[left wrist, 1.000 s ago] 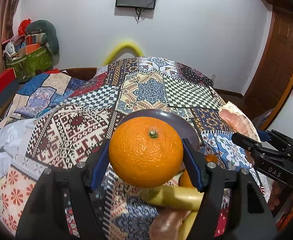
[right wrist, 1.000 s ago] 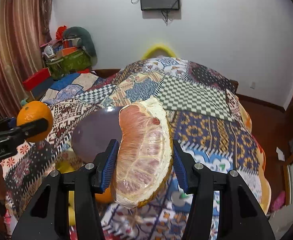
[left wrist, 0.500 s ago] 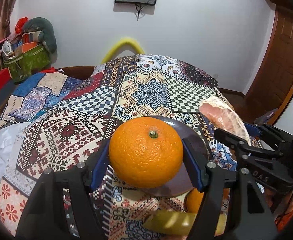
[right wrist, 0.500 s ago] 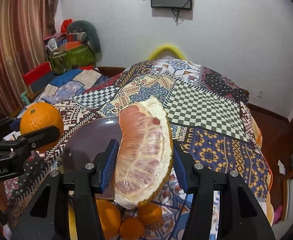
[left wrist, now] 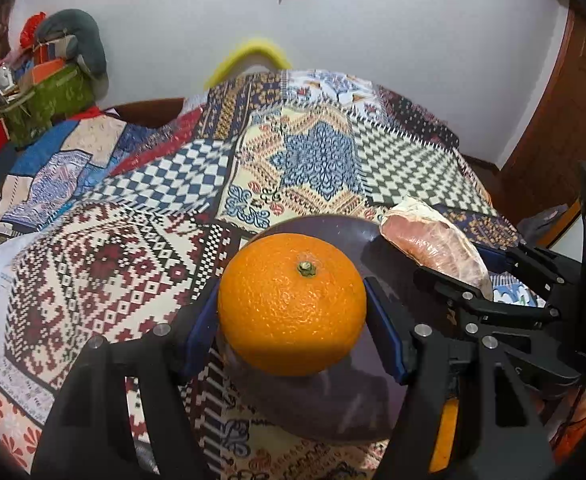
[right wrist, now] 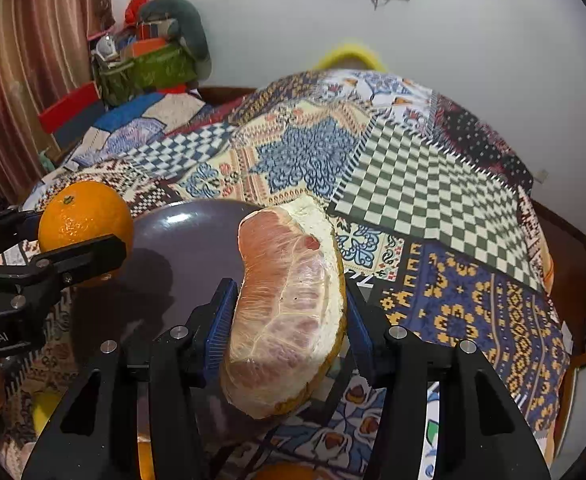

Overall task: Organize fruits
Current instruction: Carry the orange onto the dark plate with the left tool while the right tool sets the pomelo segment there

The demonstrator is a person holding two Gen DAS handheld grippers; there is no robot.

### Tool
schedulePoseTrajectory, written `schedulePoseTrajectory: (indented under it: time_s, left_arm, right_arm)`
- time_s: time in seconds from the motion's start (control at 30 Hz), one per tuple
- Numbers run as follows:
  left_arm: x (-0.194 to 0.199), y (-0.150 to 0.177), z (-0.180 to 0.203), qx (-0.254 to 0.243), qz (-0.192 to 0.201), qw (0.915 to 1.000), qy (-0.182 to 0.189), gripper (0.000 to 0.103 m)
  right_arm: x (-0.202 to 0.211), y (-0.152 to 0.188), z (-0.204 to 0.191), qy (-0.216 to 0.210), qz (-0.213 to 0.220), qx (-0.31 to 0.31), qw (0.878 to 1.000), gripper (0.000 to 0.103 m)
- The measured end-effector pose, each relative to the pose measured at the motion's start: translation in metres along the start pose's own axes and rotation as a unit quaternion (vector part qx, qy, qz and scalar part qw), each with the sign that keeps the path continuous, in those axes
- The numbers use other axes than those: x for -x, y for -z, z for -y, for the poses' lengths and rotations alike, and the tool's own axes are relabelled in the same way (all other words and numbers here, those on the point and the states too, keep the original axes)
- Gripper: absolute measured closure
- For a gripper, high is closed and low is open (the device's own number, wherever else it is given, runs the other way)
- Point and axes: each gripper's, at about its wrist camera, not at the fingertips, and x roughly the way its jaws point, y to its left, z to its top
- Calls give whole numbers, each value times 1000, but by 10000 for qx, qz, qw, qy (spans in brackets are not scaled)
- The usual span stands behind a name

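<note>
My left gripper [left wrist: 293, 316] is shut on a round orange [left wrist: 292, 304], held just above the near-left part of a dark purple plate [left wrist: 333, 230]. The same orange [right wrist: 85, 224] shows at the left of the right wrist view, over the plate's left rim. My right gripper [right wrist: 289, 320] is shut on a peeled pomelo wedge [right wrist: 289, 312], pink flesh with white pith, held over the right side of the plate [right wrist: 189, 236]. The wedge [left wrist: 433, 244] and right gripper also appear at the right of the left wrist view. The plate lies on a patchwork cloth [right wrist: 413, 168].
Small orange fruits [left wrist: 445, 432] lie on the cloth just below the plate, partly hidden by the grippers. A green bag and cluttered items [right wrist: 149, 64] sit at the far left by a striped curtain [right wrist: 25, 72]. A wooden door [left wrist: 573, 120] stands at the right.
Both grippers have moved forward and down over the plate, each still holding its fruit. The plate now sits closer and lower in view, and the banana and loose fruits have slipped out below.
</note>
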Motion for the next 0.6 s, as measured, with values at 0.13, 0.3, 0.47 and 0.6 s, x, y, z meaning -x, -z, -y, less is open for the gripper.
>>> schedulePoseTrajectory:
  time_s: [0.13, 0.3, 0.47, 0.6]
  left_arm:
    - [-15, 0, -1, 0, -186, 9998, 4, 35]
    - [-23, 1, 1, -12, -276, 9996, -19, 34]
    - [-32, 1, 0, 47, -507, 9987, -19, 34]
    - [-34, 3, -3, 163, -561, 9983, 80, 34]
  right_arm:
    - [-9, 0, 2, -53, -122, 28, 9999, 55]
    - [-7, -4, 2, -102, -75, 76, 9999, 59]
    - [-5, -7, -1, -71, -40, 154, 9998, 59]
    - [1, -4, 0, -114, -23, 111, 9999, 58]
